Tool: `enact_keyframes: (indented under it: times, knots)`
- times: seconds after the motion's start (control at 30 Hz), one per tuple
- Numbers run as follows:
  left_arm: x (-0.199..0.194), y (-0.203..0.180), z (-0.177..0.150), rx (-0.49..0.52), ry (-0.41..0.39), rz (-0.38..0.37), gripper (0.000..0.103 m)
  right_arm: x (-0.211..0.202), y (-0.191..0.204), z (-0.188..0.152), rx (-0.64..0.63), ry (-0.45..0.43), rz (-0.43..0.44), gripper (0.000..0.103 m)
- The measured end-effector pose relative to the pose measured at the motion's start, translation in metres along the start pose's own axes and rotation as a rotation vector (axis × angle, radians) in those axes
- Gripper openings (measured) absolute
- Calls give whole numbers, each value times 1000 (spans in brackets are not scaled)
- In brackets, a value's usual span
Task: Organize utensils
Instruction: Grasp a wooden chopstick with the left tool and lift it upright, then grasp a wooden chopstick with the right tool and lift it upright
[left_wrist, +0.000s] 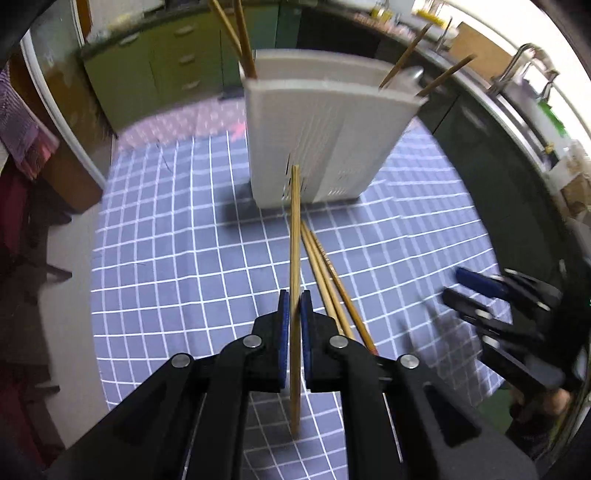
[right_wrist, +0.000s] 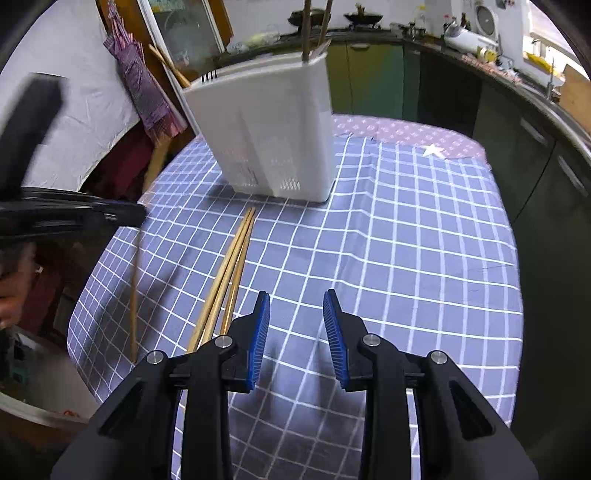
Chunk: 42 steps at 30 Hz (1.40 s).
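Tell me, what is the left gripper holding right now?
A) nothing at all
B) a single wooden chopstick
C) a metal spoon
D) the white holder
B: the left gripper is shut on one wooden chopstick, lifted off the checked tablecloth in front of the white utensil holder.

Both wrist views look steeply down, sharing the white holder and checked cloth.
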<state>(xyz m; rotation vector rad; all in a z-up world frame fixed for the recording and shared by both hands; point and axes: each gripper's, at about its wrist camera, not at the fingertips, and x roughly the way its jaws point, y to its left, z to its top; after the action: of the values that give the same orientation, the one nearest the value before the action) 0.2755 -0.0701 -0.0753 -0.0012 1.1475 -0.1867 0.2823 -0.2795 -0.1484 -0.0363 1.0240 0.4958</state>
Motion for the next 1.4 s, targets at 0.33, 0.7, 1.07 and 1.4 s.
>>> enact_keyframes:
  times: [0.33, 0.7, 1.07, 1.4]
  knots:
    - [-57, -2, -33, 110, -228, 30, 6, 72, 40, 43, -69, 198, 30, 24]
    - [-61, 3, -40, 130, -251, 3, 6, 102, 63, 57, -132, 294, -36, 15]
    - [-63, 0, -45, 147, -259, 1, 6, 122, 78, 58, -171, 344, -90, 15]
    - [-64, -6, -46, 164, -262, 5, 6, 93, 77, 60, -156, 232, -65, 7]
